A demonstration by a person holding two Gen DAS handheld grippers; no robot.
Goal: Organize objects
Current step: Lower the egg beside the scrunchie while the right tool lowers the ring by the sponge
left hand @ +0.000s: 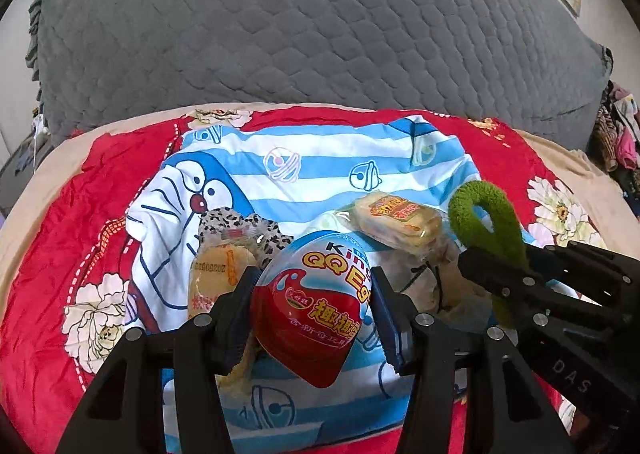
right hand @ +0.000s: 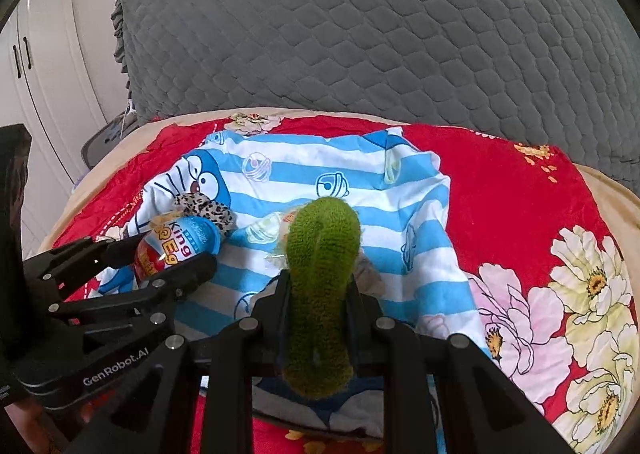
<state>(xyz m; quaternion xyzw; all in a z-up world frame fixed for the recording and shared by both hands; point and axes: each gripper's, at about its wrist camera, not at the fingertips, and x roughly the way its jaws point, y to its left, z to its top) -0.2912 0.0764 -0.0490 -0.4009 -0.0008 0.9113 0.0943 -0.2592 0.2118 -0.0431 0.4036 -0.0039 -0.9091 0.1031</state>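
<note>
Left wrist: tongs grip egg, striped cloth mid-bed

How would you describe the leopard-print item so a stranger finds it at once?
On the red flowered blanket lies a blue-striped cartoon cloth. The leopard-print item sits just below the cartoon cat's face, behind the toy egg. Only it has black-and-white spots.

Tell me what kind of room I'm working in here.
Most likely a bedroom: the items lie on a bed with a red floral sheet, a grey quilted cover is piled behind it, and white wardrobe doors stand at the left in the right wrist view.
</note>
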